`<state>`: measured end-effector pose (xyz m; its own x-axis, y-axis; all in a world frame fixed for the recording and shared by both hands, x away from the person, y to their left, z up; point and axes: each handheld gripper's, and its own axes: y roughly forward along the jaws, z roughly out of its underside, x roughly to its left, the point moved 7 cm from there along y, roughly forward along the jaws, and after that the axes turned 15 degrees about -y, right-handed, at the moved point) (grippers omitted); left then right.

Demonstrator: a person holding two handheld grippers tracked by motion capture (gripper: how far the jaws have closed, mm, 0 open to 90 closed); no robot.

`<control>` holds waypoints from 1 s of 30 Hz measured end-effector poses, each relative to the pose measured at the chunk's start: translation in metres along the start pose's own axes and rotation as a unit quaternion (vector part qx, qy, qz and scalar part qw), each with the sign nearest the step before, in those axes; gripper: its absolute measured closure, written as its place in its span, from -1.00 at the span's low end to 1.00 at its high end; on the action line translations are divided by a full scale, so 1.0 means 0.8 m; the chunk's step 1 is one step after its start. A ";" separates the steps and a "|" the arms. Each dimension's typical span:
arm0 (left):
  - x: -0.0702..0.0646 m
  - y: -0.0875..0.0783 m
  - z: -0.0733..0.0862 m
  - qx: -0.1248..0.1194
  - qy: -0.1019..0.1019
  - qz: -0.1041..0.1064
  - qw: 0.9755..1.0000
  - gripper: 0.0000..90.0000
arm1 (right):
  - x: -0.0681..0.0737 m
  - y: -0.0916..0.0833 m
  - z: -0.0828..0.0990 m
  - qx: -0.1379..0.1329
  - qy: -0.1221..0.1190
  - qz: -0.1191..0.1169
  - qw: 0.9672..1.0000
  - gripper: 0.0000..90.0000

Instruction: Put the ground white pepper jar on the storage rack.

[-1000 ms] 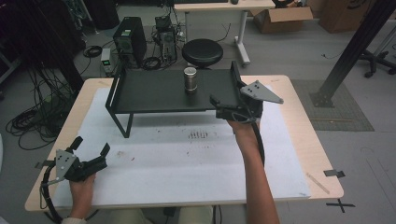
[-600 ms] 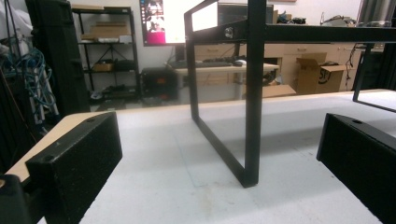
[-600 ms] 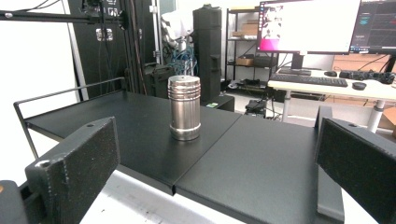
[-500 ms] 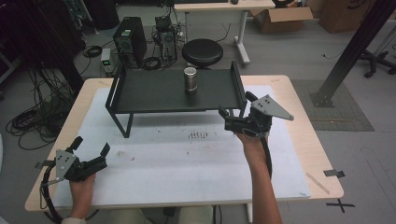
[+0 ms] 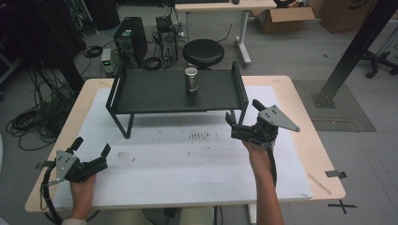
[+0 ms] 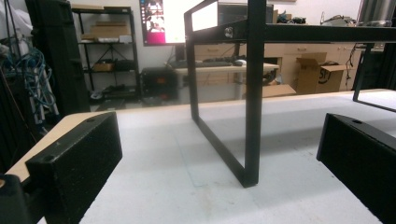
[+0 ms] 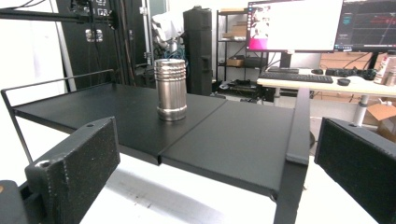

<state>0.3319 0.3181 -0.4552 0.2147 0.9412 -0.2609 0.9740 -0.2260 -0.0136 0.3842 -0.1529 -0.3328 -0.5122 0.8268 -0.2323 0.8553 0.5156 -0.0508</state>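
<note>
A ribbed metal can (image 5: 191,79) stands upright on a black raised shelf (image 5: 150,93) at the far side of the table. My right gripper (image 5: 242,113) is open and empty just off the shelf's front right corner, level with its deck. In the right gripper view the can (image 7: 171,89) stands well beyond the jaws on the shelf (image 7: 224,135). My left gripper (image 5: 92,145) rests open and empty near the table's front left, low over the white mat. The left gripper view looks at the shelf's front left leg (image 6: 252,93).
A white mat (image 5: 187,159) covers most of the wooden table (image 5: 300,108). Behind the table are a black stool (image 5: 203,54), a computer tower (image 5: 127,40) and floor cables. A black slanted post (image 5: 356,47) stands to the right.
My right gripper has drawn back from the shelf's right end toward the near side and slightly right. The can stays on the shelf. The left gripper has not moved.
</note>
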 end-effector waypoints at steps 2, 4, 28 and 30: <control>0.000 0.000 0.000 0.000 0.000 0.000 1.000 -0.99 | -0.001 -0.003 0.005 -0.002 0.003 0.003 1.000 -1.00; 0.000 0.000 0.000 0.000 0.000 0.000 1.000 -0.99 | -0.001 -0.006 0.011 -0.003 0.005 0.006 1.000 -1.00; 0.000 0.000 0.000 0.001 0.001 0.000 1.000 -0.99 | -0.001 -0.030 0.075 0.009 0.018 0.029 0.999 -1.00; 0.000 0.000 0.000 0.001 0.000 0.000 1.000 -0.99 | -0.001 -0.031 0.081 0.012 0.021 0.029 0.999 -1.00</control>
<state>0.3321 0.3180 -0.4553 0.2143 0.9414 -0.2603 0.9740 -0.2259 -0.0151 0.3680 -0.1806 -0.3940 -0.4634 0.8647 -0.1937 0.8854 0.4609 -0.0607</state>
